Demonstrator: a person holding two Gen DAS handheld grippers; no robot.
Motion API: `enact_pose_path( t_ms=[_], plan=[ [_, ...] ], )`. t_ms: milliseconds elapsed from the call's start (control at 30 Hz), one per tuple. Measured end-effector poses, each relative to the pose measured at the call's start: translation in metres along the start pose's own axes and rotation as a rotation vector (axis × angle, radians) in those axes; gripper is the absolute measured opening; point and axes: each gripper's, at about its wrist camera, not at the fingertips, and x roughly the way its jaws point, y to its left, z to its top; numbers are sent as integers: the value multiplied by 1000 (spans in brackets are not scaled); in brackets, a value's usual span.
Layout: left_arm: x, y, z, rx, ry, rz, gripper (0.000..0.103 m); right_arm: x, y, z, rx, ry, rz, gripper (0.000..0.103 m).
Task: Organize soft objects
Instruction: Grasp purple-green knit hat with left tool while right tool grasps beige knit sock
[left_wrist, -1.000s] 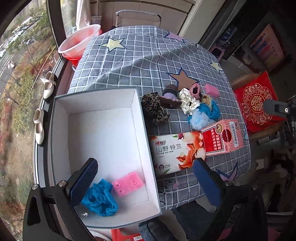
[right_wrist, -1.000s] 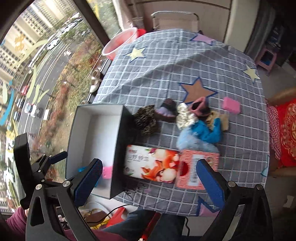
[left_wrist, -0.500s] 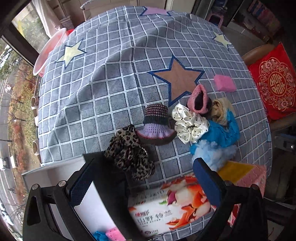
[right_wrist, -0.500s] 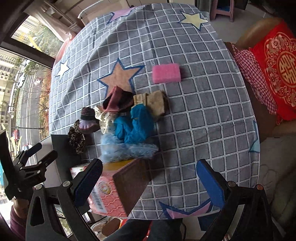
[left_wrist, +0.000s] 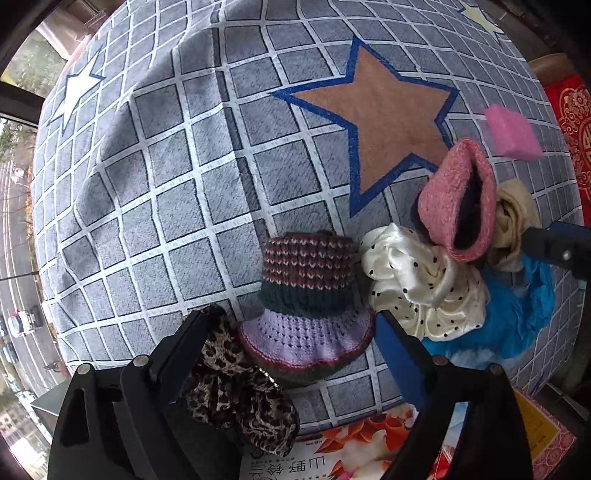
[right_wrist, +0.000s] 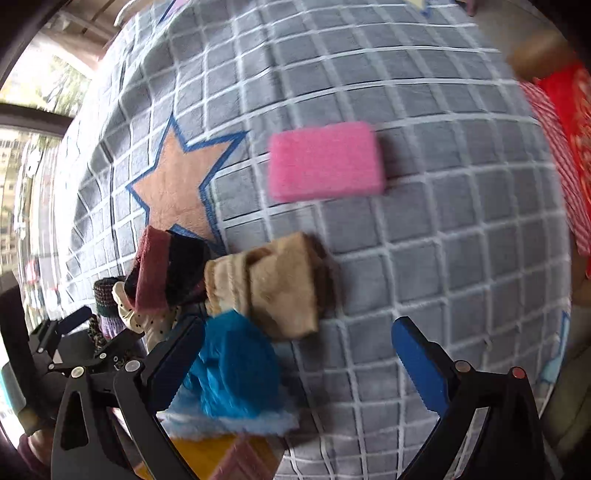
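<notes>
Covering our table, a grey grid-check cloth (left_wrist: 155, 192) with stars; window at left. Left gripper (left_wrist: 291, 343) gapes wide astride the purple knitted hat (left_wrist: 306, 314). Right gripper (right_wrist: 299, 350) likewise spread, above the blue fluffy cloth (right_wrist: 236, 373).

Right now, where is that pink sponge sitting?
The pink sponge lies alone on the checked tablecloth, right of the brown star in the right wrist view, just beyond the beige sock and apart from it.
</notes>
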Motion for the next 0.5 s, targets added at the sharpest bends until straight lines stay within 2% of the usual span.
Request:
enact_pose_path(
  t_ms=[100,200,367,433,500],
  plan=[
    [4,-10,7,30,12,-21,69,25,16,9,-72,57,-47,102],
    [5,-16,12,49,5,-14,63,31,11,11,-92,49,-127,102],
    [6,-3,18,-7,11,-83,63,9,-55,15,37,-8,-231,102],
    [8,4,21,-11,13,-102,63,2,-83,14,101,-5,-206,102],
    [8,6,23,2,8,-105,63,-4,-99,11,147,-10,-98,102]
  ],
)
